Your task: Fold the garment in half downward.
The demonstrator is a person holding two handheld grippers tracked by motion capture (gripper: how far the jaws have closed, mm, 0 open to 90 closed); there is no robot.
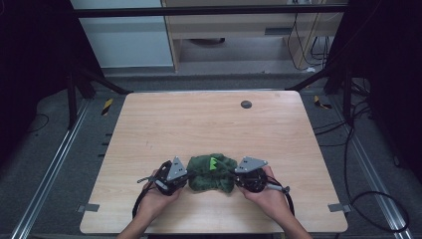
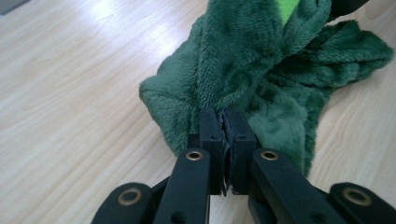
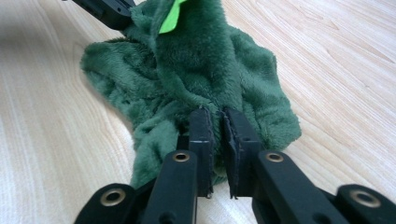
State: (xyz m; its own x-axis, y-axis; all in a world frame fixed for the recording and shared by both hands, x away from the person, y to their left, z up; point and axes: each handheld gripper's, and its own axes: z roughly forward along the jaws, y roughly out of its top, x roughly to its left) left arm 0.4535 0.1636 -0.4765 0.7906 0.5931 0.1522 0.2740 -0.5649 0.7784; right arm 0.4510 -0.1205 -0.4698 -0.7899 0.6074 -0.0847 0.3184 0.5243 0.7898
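Observation:
A crumpled dark green plush cloth [image 1: 211,174] with a bright green tag [image 1: 213,162] lies near the front edge of the wooden table [image 1: 214,124]. My left gripper [image 1: 188,175] is at the cloth's left side and my right gripper [image 1: 235,176] at its right side, each held in a hand. In the left gripper view the jaws [image 2: 225,115] are pressed together on a fold of the cloth [image 2: 261,60]. In the right gripper view the jaws [image 3: 215,115] stand a slit apart, pinching the cloth's [image 3: 201,60] edge. The tag [image 3: 172,16] sticks up near the far gripper.
A small dark round disc [image 1: 246,104] sits at the table's back centre. Bare wood surrounds the cloth on all sides. Metal rails, black stands and cables [image 1: 368,199] lie on the floor around the table.

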